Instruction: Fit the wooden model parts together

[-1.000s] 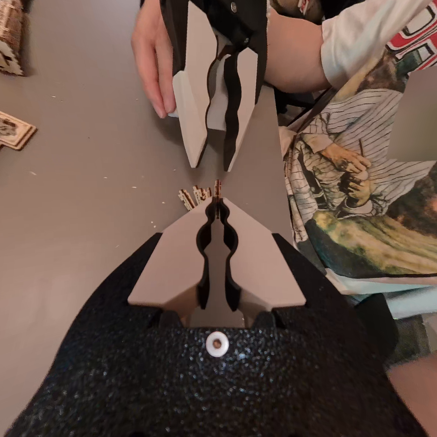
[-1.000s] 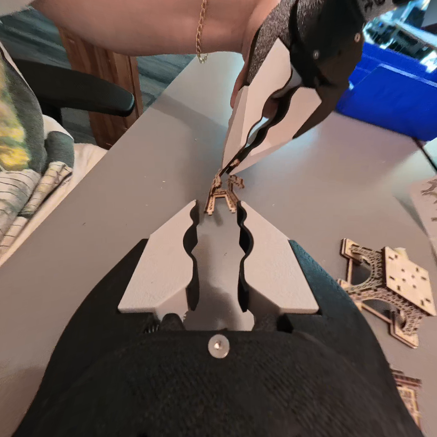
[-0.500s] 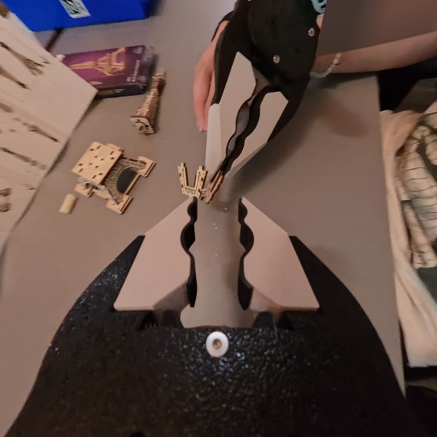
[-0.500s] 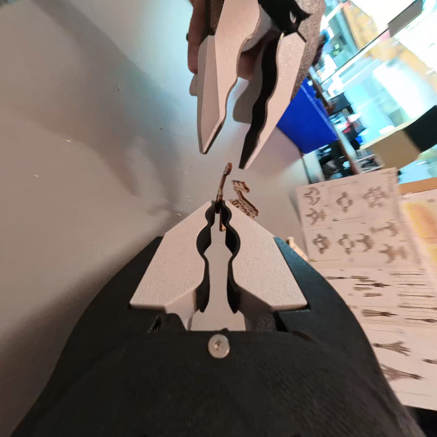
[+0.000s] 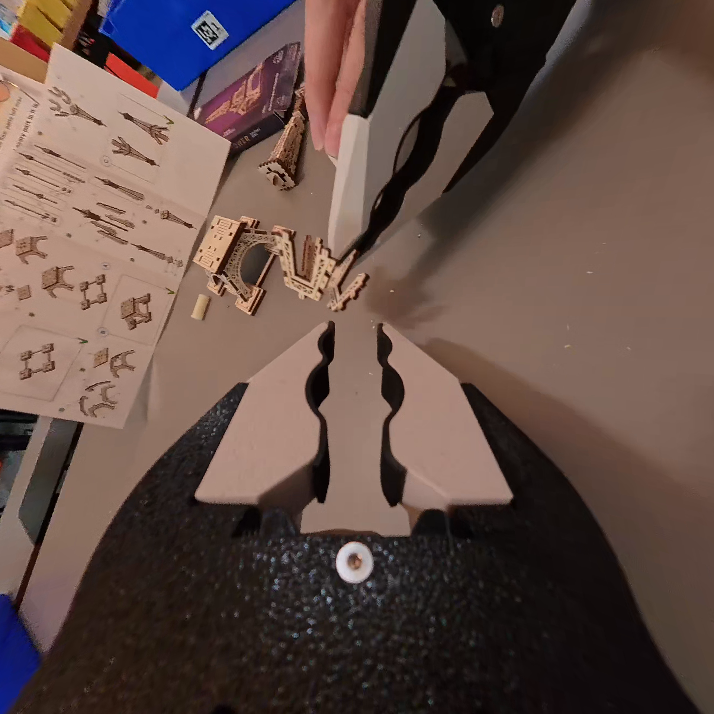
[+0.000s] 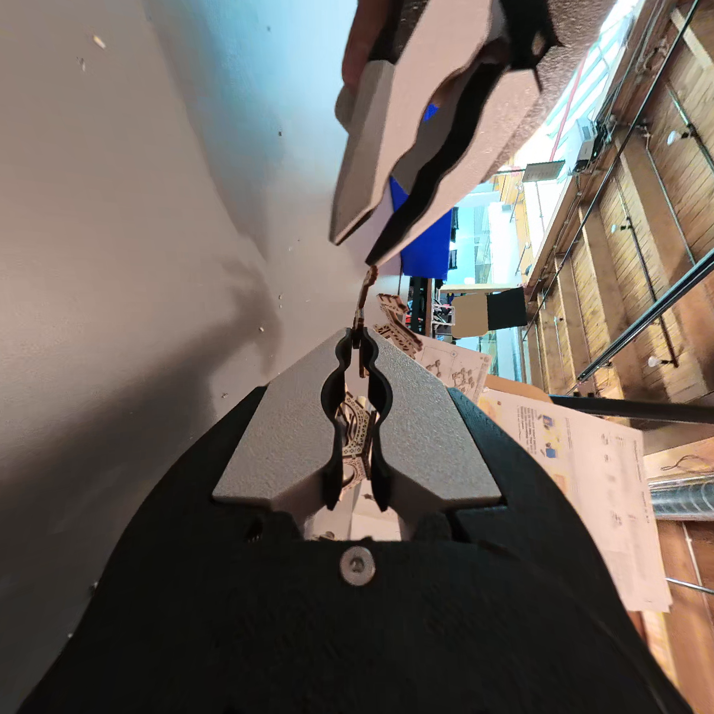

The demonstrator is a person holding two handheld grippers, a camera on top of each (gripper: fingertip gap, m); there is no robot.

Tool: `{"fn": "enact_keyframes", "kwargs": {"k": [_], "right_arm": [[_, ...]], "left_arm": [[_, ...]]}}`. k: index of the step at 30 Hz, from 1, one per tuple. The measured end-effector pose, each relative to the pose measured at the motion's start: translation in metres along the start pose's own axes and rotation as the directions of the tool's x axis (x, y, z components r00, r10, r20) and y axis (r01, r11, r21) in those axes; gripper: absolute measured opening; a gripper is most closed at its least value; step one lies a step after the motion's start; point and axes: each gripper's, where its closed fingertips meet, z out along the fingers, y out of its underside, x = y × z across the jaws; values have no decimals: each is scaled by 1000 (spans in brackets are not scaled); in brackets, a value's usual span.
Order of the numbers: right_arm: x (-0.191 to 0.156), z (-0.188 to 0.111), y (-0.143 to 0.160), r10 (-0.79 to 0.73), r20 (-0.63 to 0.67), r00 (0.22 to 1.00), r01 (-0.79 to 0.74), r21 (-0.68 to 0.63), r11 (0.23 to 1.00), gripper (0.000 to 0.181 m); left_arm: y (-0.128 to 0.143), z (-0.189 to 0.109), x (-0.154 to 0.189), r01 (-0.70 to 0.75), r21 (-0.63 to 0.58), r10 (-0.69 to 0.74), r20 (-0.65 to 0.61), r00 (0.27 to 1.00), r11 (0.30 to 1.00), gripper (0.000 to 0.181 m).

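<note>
Tan lattice-cut wooden parts [image 5: 309,266], grey table [image 5: 541,309] (pale flecks), blue bin [image 5: 166,34]

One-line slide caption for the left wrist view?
Open left gripper faces the small wooden model assembly pinched by the right gripper, above a grey table.

A: Dim warm light is falling on the surface [image 5: 541,309]; the edges are bending and smearing.

B: In the right wrist view, bright windows [image 6: 498,216] are blowing out beyond the surface, washing it bluish.

We hold our left gripper [image 5: 354,326] with its jaws parted and empty, while our right gripper [image 6: 357,335] is pinched tight, tips pointed toward each other.
</note>
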Motion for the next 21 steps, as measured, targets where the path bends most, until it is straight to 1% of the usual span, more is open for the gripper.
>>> {"fn": "enact_keyframes", "kwargs": {"k": [4, 7, 9, 12, 15, 18, 21], "right_arm": [[-5, 3, -2, -44, 12, 999, 44, -10, 999, 1], [-10, 4, -6, -62, 27, 998, 62, 9, 998, 1], [-14, 5, -11, -72, 35, 997, 71, 33, 997, 1], [-23, 7, -15, -144, 56, 988, 143, 31, 989, 1], [-28, 9, -18, -209, 66, 976, 208, 31, 978, 1], [-28, 10, -16, -272, 54, 961, 272, 9, 962, 1], [-29, 12, -16, -315, 48, 948, 315, 0, 949, 1]], "left_arm": [[-1, -7, -6, -93, -5, 93, 76, 993, 996, 13], [1, -4, 1, -152, -20, 153, 60, 986, 988, 8], [3, 0, 8, -174, -24, 175, 41, 984, 984, 8], [8, 5, 17, -192, -37, 193, 18, 981, 981, 10], [20, 4, 22, -176, -89, 176, -14, 984, 980, 16], [18, -2, 18, -139, -57, 139, 11, 990, 989, 20], [13, -5, 17, -157, -42, 159, 32, 987, 987, 23]]}}
